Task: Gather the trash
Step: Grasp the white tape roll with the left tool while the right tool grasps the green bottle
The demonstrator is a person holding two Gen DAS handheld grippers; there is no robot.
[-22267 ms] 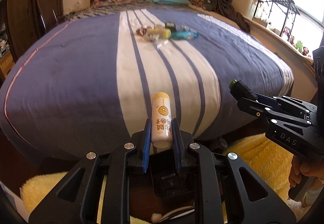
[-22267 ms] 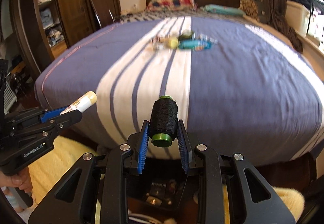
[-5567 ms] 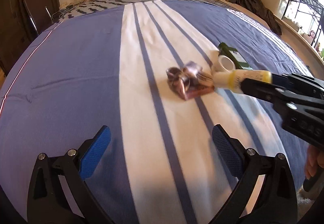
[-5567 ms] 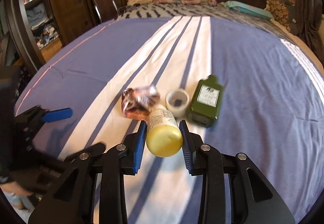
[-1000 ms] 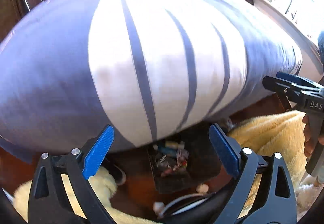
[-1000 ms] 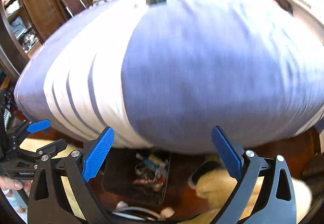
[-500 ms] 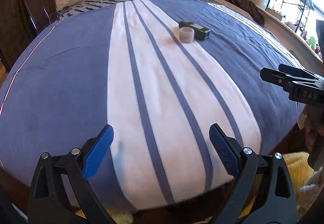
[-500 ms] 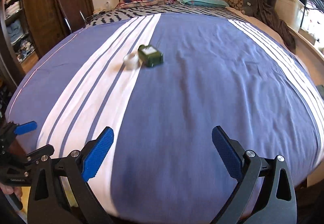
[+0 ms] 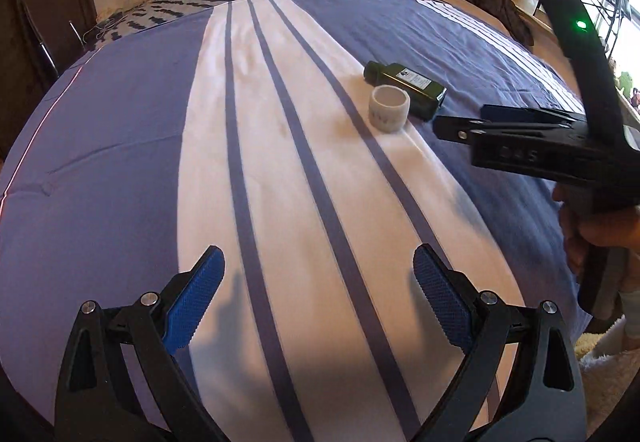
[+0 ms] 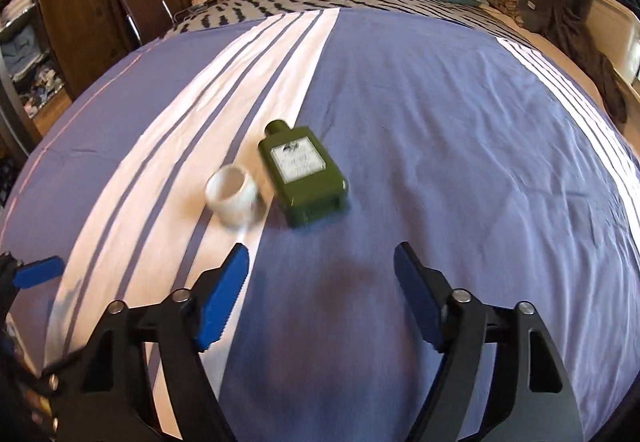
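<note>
Green bottle: the green bottle point(image 10: 303, 175) lies flat on its back on the bed point(image 10: 460, 130), label up and cap toward the headboard. It sits right where the white stripes meet the blue field. Lying flat, its two long sides are free for your pads.
White cup: the white cup point(image 10: 233, 195) rests just beside the bottle, on the white stripe, tipped so its mouth faces you in the right wrist view. In the left wrist view it looks nearly upright, so the exact tilt is hard to tell. The two pieces look touching or nearly so.
Right claw: your right claw point(image 10: 321, 292) hangs over the blue cover short of the bottle, empty. Its jaws have just been closing in from full spread and stand partly apart, with nothing between them. I judge you are narrowing them to match the bottle's width.
Left claw: your left claw point(image 9: 319, 298) is spread wide over the striped cover, holding nothing, well short of the cup. The wide gap suits the round cup.
Hand: your right hand point(image 9: 596, 238) grips the right tool's handle at the edge of the left wrist view.
Next: likely one piece per claw, bottle right, cup left. Take care that nudging one does not roll the other.
</note>
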